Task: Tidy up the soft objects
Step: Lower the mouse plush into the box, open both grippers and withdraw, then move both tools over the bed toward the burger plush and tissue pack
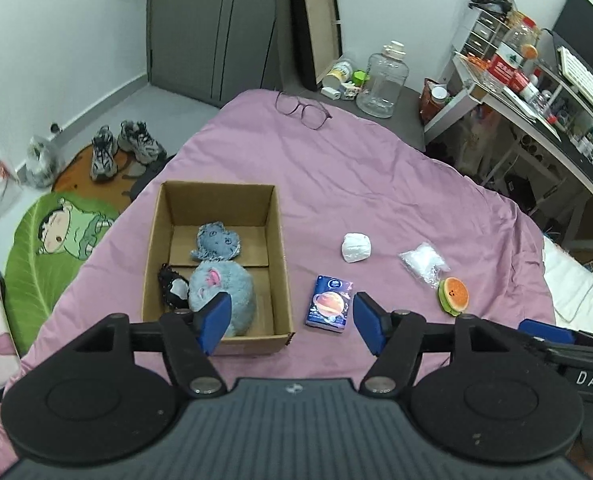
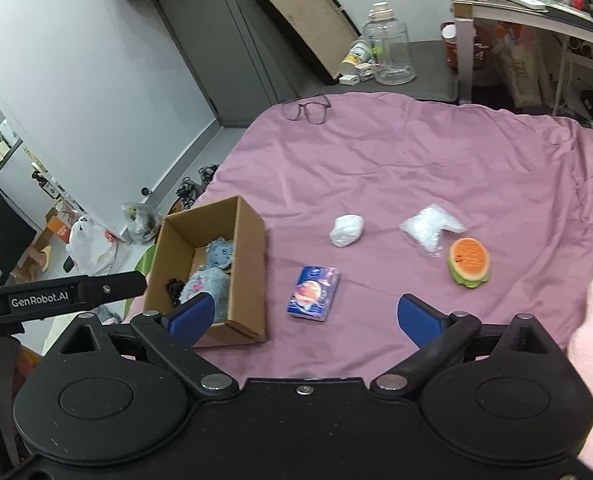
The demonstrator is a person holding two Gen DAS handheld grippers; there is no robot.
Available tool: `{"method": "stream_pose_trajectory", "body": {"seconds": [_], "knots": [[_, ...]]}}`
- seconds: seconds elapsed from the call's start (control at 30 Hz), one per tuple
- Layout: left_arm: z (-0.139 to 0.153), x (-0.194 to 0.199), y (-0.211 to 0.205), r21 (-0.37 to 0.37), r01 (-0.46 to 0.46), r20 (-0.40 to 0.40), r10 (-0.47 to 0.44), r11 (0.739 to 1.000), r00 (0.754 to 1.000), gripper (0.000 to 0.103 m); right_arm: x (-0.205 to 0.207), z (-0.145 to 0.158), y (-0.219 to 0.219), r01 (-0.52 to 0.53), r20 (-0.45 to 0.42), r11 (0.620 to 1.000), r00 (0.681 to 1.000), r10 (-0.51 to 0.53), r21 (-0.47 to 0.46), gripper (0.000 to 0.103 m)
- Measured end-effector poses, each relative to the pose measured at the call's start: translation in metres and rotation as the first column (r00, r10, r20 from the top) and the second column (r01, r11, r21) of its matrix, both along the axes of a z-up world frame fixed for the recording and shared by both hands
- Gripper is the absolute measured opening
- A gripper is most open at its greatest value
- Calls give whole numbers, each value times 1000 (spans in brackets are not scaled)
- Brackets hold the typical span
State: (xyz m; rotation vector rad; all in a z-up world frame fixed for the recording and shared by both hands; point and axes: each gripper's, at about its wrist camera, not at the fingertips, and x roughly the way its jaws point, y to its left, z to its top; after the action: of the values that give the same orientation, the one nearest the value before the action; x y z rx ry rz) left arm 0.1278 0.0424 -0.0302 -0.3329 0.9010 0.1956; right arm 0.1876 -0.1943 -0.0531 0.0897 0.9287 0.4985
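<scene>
An open cardboard box (image 1: 280, 256) (image 2: 252, 264) sits on the pink bedspread and holds two grey plush toys (image 1: 220, 296) (image 2: 212, 276) and a black item (image 1: 172, 288). On the bed to its right lie a blue tissue pack (image 1: 328, 300) (image 2: 314, 294), a white soft ball (image 1: 356, 247) (image 2: 346, 230), a clear plastic bag (image 1: 424, 260) (image 2: 430, 230) and a burger-shaped plush (image 1: 453, 295) (image 2: 469, 262). My left gripper (image 1: 292, 320) is open and empty above the box's near right corner. My right gripper (image 2: 304, 320) is open and empty, just short of the tissue pack.
Glasses (image 1: 302, 110) (image 2: 308, 109) lie at the bed's far edge. Beyond stand a clear jug (image 1: 382, 80) (image 2: 390, 46), small bottles and a cluttered desk (image 1: 536, 92). Shoes (image 1: 124, 148) and a cartoon mat (image 1: 56, 248) lie on the floor to the left.
</scene>
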Motion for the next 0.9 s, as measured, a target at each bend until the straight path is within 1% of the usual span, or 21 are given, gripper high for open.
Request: {"method": "stream_pose_trajectory", "body": {"seconds": [0.23, 0.33, 0.5, 0.57, 0.67, 0.8, 0.9], "knots": [[7, 2, -18, 39, 2, 7, -2, 999, 1000, 66, -2, 7, -30, 21, 18, 1000, 1000, -21, 3, 99], [10, 3, -21, 56, -18, 8, 18, 998, 1000, 66, 0, 7, -44, 49, 15, 999, 999, -49, 4, 99], [12, 11, -24, 10, -16, 5, 15, 1000, 1000, 66, 3, 6, -66, 84, 12, 996, 996, -84, 1, 99], [13, 16, -29, 8, -2, 9, 2, 1000, 1000, 66, 5, 4, -75, 99, 8, 995, 995, -99, 0, 99], [13, 25, -40, 24, 39, 11, -39, 999, 999, 66, 10, 1, -86, 117, 4, 993, 993, -117, -9, 99], [7, 36, -56, 23, 94, -1, -94, 995, 996, 66, 17, -1, -97, 135, -4, 991, 991, -135, -13, 99], [-1, 46, -66, 41, 129, -20, -129, 991, 991, 66, 22, -5, -102, 144, -9, 989, 990, -144, -20, 99]]}}
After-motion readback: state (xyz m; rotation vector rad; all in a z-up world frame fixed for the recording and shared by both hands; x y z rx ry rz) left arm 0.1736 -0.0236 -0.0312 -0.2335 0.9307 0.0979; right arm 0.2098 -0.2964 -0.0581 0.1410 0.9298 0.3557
